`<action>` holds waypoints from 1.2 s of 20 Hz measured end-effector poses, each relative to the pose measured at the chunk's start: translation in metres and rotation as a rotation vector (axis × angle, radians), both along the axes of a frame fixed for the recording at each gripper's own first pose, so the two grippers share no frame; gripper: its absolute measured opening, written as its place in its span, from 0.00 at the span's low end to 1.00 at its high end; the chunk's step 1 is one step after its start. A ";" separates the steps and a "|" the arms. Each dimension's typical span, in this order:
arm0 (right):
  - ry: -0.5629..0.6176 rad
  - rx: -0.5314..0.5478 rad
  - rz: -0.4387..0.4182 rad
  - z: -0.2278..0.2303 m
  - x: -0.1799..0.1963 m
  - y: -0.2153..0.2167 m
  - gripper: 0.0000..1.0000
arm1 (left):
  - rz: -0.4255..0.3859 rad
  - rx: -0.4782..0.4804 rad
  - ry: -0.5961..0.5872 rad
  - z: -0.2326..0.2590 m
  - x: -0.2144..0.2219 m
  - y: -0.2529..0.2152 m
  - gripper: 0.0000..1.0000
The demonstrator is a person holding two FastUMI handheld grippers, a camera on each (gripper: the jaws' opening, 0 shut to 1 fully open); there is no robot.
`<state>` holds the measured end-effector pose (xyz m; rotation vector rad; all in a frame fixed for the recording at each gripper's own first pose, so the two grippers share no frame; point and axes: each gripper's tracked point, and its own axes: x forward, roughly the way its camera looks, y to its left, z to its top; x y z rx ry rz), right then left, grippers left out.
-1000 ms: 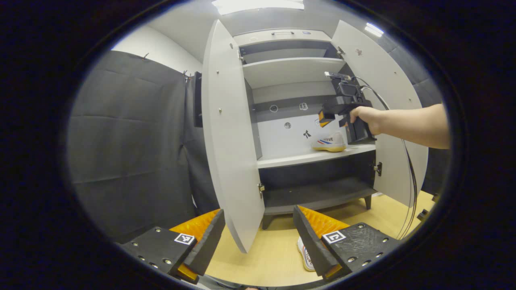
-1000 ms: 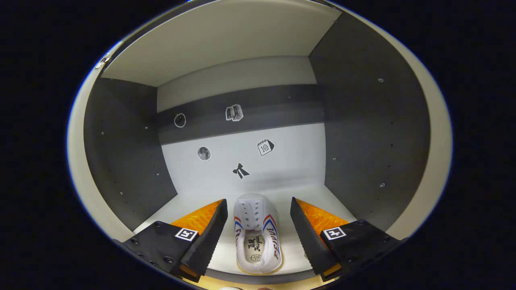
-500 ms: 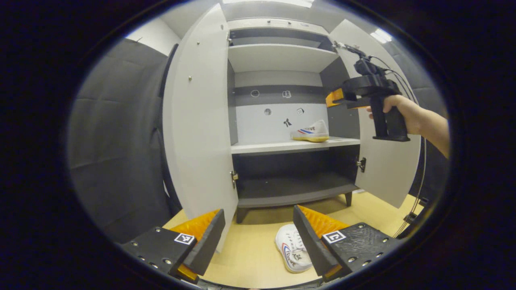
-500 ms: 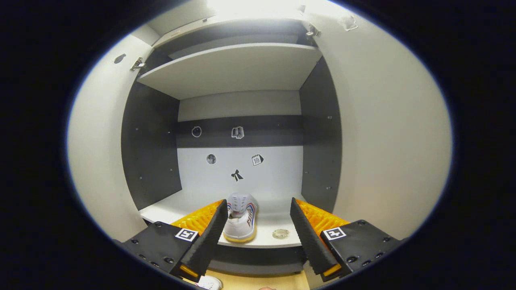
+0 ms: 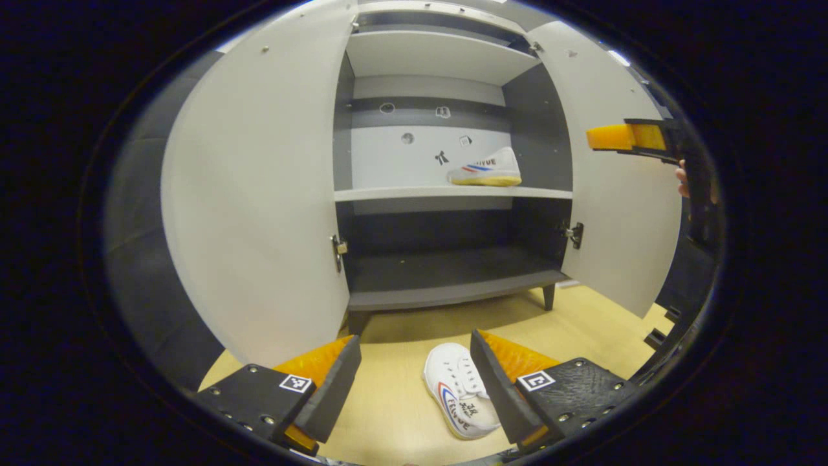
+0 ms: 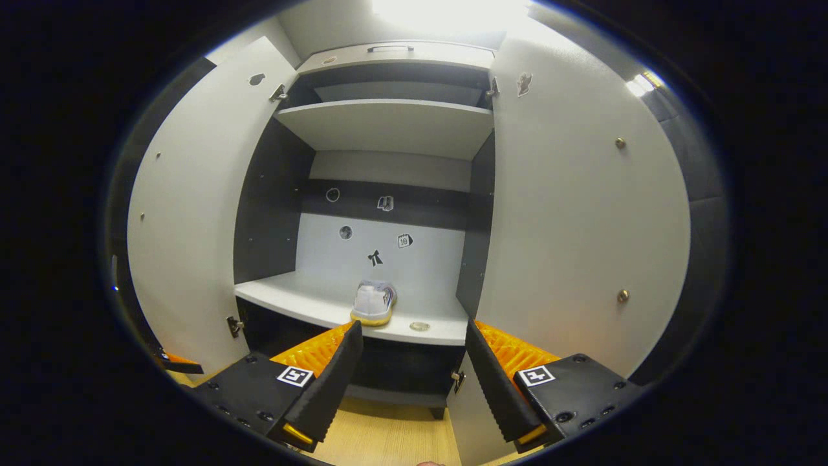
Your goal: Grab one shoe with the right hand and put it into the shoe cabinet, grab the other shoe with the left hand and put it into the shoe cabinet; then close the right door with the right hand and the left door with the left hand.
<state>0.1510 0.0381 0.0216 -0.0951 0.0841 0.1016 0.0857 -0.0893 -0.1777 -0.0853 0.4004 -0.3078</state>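
Note:
One white shoe (image 5: 485,169) with red and blue stripes stands on the middle shelf of the shoe cabinet (image 5: 453,193), toward its right side; the right gripper view has that shoe (image 6: 374,303) heel-on. The other white shoe (image 5: 460,399) lies on the wooden floor in front of the cabinet, just inside the right finger of my left gripper (image 5: 414,382), which is open and above it. My right gripper (image 6: 411,372) is open and empty, held back from the cabinet front. In the left gripper view the right gripper (image 5: 640,137) sits at the far right, in a hand.
Both cabinet doors stand wide open: the left door (image 5: 259,194) and the right door (image 5: 621,213). Inside are an upper shelf (image 5: 440,61) and a dark bottom shelf (image 5: 446,275). Black cloth walls flank the cabinet. A small round mark (image 6: 419,326) lies on the middle shelf.
My right gripper has pulled back out of the cabinet, leaving the shoe on the middle shelf. My left gripper has lowered toward the shoe on the floor, which now shows between its fingers.

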 end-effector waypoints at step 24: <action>0.261 -0.050 -0.019 -0.109 -0.087 -0.004 0.99 | -0.173 -0.069 0.515 -0.156 -0.005 -0.060 0.79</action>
